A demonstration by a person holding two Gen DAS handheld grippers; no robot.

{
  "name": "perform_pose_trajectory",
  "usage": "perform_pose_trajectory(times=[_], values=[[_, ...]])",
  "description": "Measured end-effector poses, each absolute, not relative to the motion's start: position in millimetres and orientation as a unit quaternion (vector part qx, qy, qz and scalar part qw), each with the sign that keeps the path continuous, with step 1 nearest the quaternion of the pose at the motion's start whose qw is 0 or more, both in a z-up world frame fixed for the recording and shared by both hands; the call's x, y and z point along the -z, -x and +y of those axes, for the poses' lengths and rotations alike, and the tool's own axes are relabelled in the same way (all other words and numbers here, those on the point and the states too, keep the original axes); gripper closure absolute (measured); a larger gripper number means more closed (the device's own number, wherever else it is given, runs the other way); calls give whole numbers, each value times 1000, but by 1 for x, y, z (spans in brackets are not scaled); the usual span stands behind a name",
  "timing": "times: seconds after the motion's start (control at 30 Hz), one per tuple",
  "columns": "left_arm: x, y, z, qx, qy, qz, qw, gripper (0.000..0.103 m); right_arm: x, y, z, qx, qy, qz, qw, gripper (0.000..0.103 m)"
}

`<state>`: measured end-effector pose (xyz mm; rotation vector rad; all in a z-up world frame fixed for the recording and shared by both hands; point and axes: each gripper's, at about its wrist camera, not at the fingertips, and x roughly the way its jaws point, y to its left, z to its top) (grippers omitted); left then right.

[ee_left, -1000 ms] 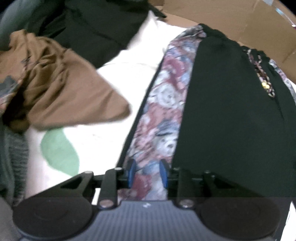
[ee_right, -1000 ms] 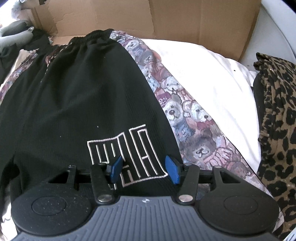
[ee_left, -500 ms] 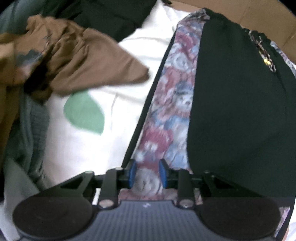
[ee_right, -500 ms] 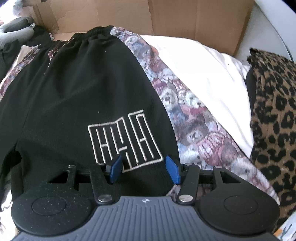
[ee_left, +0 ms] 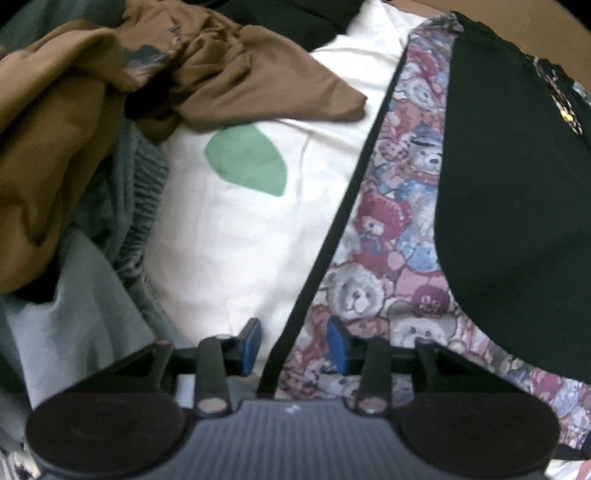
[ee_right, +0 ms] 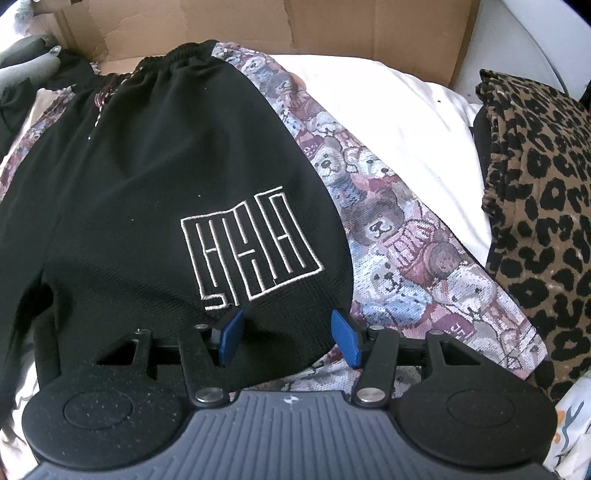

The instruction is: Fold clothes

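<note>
The shorts [ee_right: 147,177] lie flat on the sheet [ee_right: 399,122], a cardboard box [ee_right: 332,26] behind them, a clothes heap [ee_left: 74,110] to their left.

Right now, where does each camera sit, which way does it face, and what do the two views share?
Left wrist: sits behind the left claw, open, facing along the shorts' bear-print side towards a brown garment.
Right wrist: sits behind the right claw, open, facing up the shorts towards the cardboard; leopard cloth on the right.
Shared: the shorts and the white sheet. No hand shows in either.
</note>
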<state>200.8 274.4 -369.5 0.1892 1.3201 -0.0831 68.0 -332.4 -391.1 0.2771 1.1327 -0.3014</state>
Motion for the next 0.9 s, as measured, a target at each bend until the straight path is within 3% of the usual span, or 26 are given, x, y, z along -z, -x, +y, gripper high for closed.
perform_pose_trajectory(times=[0.53,0.63,0.7,0.9], values=[[375,-180,283,41,-66,614,786,59,370,-92,-299,84,-75,508,854,44],[373,-179,289,36,-44,614,788,73,368,-94,-296,79,-78,507,855,44],[368,-178,289,37,-49,612,789,92,367,-92,-297,78,-82,506,855,44],[347,-171,312,40,-24,601,798,95,363,-93,-287,70,-91,503,856,44]])
